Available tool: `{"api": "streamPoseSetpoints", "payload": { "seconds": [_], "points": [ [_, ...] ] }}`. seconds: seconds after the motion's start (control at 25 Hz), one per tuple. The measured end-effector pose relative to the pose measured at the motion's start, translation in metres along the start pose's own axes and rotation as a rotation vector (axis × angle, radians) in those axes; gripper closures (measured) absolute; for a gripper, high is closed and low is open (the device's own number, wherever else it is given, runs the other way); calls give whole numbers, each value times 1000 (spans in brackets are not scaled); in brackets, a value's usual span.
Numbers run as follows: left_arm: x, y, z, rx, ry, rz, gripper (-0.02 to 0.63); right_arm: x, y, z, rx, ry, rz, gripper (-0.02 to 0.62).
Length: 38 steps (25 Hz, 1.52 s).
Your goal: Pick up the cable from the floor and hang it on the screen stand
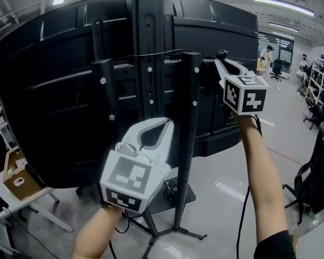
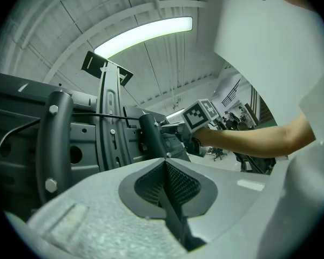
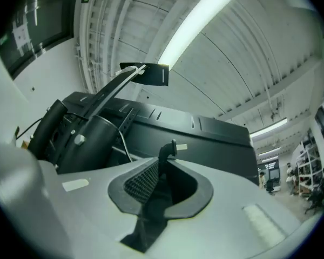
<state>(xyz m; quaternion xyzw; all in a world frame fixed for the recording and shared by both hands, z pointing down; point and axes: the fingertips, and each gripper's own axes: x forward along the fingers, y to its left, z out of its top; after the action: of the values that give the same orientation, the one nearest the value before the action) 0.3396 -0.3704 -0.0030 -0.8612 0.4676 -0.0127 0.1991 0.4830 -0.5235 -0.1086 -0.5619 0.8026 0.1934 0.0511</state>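
Right gripper (image 3: 162,165) pinches thin black cable (image 3: 168,150), apparently plug end; left gripper (image 2: 164,165) closed, empty.

The cable (image 2: 86,113) lies across the screen stand (image 1: 190,117), beyond the left tool (image 1: 166,121).

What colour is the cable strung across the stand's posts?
Black. The cable shows best in the left gripper view.

Thin black cable (image 2: 86,113) strung across upright posts of black screen stand (image 1: 190,117), plug end pinched in right gripper (image 1: 222,58)
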Motion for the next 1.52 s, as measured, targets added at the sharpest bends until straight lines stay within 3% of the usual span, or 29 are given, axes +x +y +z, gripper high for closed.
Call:
{"api": "streamPoseSetpoints", "payload": {
  "seconds": [0.32,0.52,0.68,1.0,1.32,1.52],
  "points": [
    [-5,-8,-7,-18,1,-16,603,-23,38,-32,391,-107,61,545],
    [-11,-7,-7,-28,-5,-12,603,-37,38,-36,504,-220,63,525],
    [-13,-5,-10,-43,-8,-6,603,-41,43,-58,487,-178,75,492],
    [-13,-12,-27,-80,12,5,603,-68,73,-96,431,-108,127,526],
    [-47,-4,-57,-149,50,40,603,-126,137,-106,271,-51,139,540],
    [-87,0,-74,-199,66,55,603,-162,192,-114,273,4,149,558]
  ]
}}
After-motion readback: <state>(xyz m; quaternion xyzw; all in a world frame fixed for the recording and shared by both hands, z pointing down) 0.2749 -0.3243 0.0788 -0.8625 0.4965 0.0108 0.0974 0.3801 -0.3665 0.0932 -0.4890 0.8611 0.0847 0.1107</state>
